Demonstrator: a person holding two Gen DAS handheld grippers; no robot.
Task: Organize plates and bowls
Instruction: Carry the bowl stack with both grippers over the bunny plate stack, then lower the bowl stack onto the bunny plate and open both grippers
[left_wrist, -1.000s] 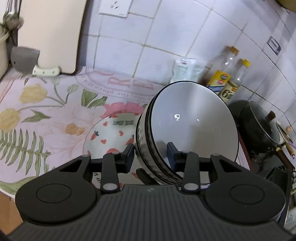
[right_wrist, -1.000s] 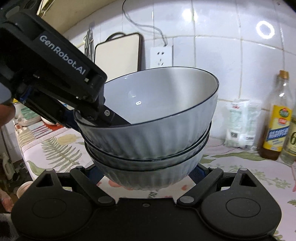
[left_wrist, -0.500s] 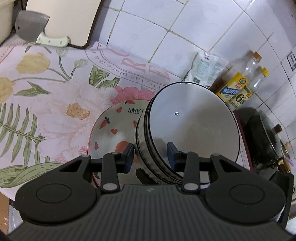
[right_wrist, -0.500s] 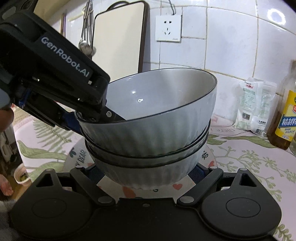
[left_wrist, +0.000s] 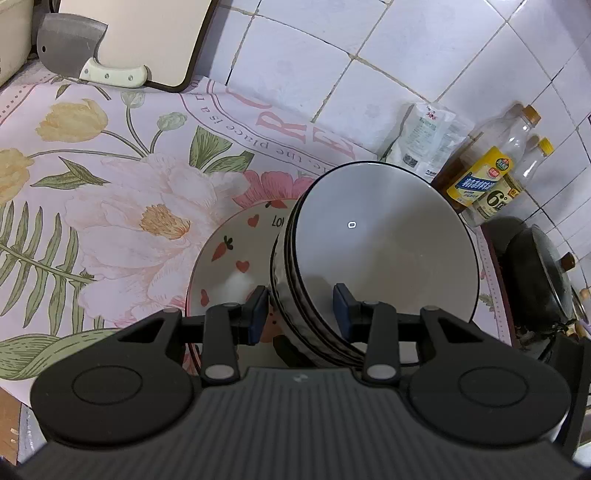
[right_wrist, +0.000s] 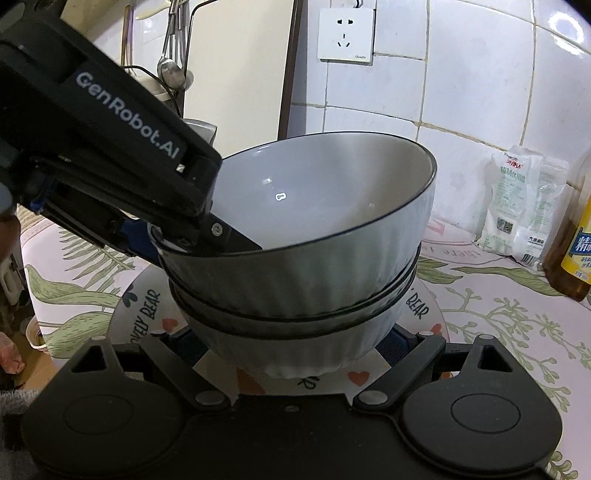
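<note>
White tiled wall (left_wrist: 424, 55) with a socket (right_wrist: 345, 35) backs a floral-clothed counter (left_wrist: 110, 177).

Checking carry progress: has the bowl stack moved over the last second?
Yes. In the right wrist view the bowl stack sits lower against the wall socket, now close above the heart-print plate. Left gripper clamps its rim.

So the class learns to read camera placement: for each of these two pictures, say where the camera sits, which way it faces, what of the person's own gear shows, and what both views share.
Left wrist: sits on the left gripper, looking down at the counter and tiled wall; its fingers straddle the rim of the stacked bowls.
Right wrist: sits on the right gripper, looking level at the wall socket; its fingers flank the lowest bowl, and the left gripper reaches in.
Shared: stacked bowls, heart plate, oil bottle.
</note>
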